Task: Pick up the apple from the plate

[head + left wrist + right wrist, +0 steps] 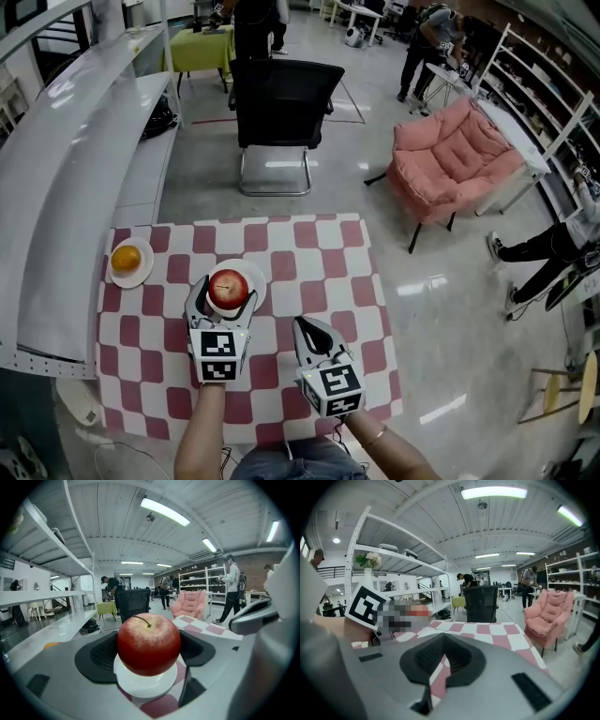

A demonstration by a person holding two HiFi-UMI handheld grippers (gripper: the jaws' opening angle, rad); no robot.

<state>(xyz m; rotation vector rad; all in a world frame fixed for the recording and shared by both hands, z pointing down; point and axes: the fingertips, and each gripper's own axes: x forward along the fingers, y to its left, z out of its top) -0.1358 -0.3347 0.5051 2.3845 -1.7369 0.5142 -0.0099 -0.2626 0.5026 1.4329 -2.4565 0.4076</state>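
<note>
A red apple rests on a small white plate at the middle of the checkered table. My left gripper is around it, with its dark pads pressed against both sides of the apple. The apple's underside still meets the plate. My right gripper hovers over the cloth to the right of the plate, shut with nothing between its jaws.
An orange lies on a second white plate at the table's left edge. The red-and-white cloth covers the table. A long white shelf runs along the left. A black chair stands behind the table, a pink armchair further right.
</note>
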